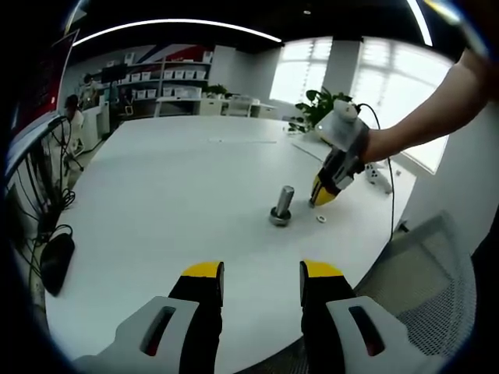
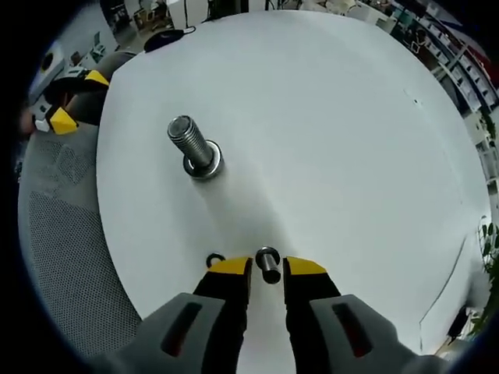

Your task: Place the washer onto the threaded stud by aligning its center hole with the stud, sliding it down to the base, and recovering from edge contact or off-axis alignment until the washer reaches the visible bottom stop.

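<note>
A threaded steel stud [image 1: 283, 204] [image 2: 193, 146] stands upright on its round base on the white table [image 1: 171, 195]. My right gripper [image 2: 267, 269] [image 1: 317, 200] hovers low over the table just right of the stud. Its jaws stand close together around a small round metal piece [image 2: 267, 263], dark with a light top. A thin washer ring [image 2: 214, 259] [image 1: 320, 219] lies flat on the table beside the right gripper's tips. My left gripper [image 1: 262, 276] [image 2: 66, 97] hangs open with nothing in it at the table's near edge, well short of the stud.
A grey mesh chair [image 1: 433, 288] [image 2: 62, 234] sits at the table edge between the two grippers. A dark mouse-like object [image 1: 56, 261] and cables lie at the left rim. A plant [image 1: 316, 109] and shelving stand beyond the table.
</note>
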`<state>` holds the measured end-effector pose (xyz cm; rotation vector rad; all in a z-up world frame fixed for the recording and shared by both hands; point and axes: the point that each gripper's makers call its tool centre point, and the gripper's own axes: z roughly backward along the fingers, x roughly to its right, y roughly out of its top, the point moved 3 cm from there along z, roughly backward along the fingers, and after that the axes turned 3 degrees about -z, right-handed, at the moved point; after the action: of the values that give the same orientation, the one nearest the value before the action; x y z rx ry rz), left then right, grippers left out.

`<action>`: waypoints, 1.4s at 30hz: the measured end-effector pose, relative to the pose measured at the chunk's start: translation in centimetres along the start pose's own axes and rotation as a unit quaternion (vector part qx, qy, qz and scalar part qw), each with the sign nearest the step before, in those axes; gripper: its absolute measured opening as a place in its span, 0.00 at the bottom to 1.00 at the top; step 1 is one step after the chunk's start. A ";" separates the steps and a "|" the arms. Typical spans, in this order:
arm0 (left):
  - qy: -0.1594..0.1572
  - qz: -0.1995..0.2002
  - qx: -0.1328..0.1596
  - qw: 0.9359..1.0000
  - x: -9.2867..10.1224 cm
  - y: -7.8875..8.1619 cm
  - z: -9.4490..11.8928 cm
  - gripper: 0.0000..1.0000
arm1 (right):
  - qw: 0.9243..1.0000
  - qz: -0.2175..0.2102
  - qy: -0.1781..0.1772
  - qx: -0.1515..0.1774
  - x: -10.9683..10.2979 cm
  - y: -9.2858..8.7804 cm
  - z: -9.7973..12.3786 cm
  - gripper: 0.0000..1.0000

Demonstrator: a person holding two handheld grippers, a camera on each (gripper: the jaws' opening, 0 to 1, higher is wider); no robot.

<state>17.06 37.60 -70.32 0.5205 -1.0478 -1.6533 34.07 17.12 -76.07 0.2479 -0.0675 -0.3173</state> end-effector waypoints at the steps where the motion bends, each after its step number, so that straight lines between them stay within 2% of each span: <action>1: 0.000 0.000 0.000 1.000 0.0 0.0 0.0 0.37 | 1.000 0.000 -0.001 0.001 0.0 0.0 0.0 0.22; 25: -0.002 0.000 -0.004 1.000 0.0 -0.1 -0.1 0.38 | 1.000 -0.012 -0.009 0.000 0.3 -1.4 0.5 0.24; 34: -0.004 0.000 -0.006 1.000 0.1 -0.2 -0.1 0.38 | 1.000 -0.012 -0.008 -0.006 -0.1 -2.3 0.4 0.24; 42: -0.006 -0.001 -0.008 1.000 0.1 -0.2 -0.2 0.38 | 1.000 -0.012 -0.001 -0.003 -0.9 -2.4 0.5 0.24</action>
<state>17.02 37.42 -70.56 0.5015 -1.0433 -1.6672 32.42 15.08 -76.26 0.2421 -0.0648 -0.3420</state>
